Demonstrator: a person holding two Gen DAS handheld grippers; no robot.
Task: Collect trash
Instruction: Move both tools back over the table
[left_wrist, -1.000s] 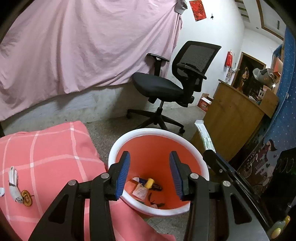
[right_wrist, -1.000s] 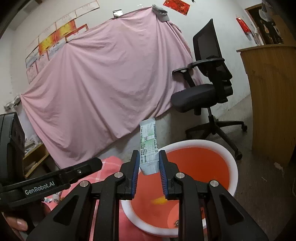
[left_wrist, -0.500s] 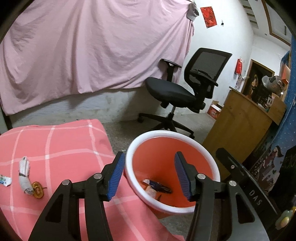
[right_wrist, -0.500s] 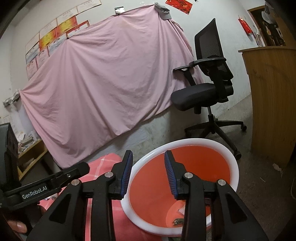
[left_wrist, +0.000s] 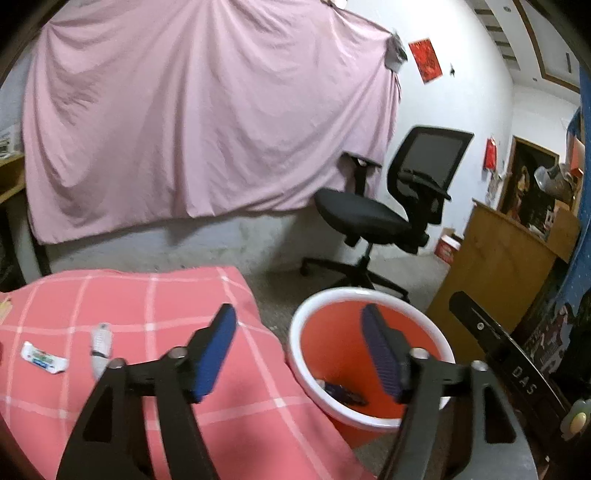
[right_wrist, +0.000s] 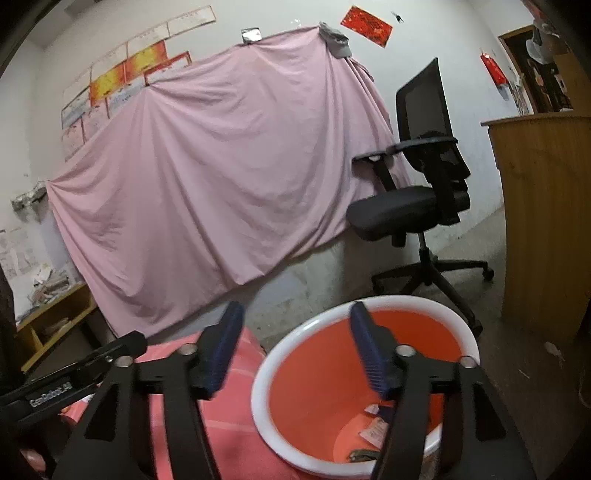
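An orange bin with a white rim (left_wrist: 373, 295) (right_wrist: 306, 328) stands on the floor beside a table under a pink checked cloth (left_wrist: 155, 302) (right_wrist: 236, 417). Scraps of trash lie at its bottom (left_wrist: 341, 393) (right_wrist: 375, 428). On the cloth lie a small white wrapper (left_wrist: 44, 357) and a crumpled white tube (left_wrist: 100, 345). My left gripper (left_wrist: 299, 354) is open and empty, above the cloth's edge and the bin. My right gripper (right_wrist: 295, 350) is open and empty, above the bin's near rim.
A black office chair (left_wrist: 388, 206) (right_wrist: 417, 195) stands behind the bin. A wooden cabinet (left_wrist: 491, 266) (right_wrist: 543, 206) is on the right. A pink sheet (left_wrist: 199, 122) (right_wrist: 221, 177) hangs on the back wall. A low wooden shelf (right_wrist: 51, 317) is at the left.
My right gripper opened and the green-and-white packet it held is gone from it. My left gripper opened wider and swung left, bringing more of the cloth and its trash into view.
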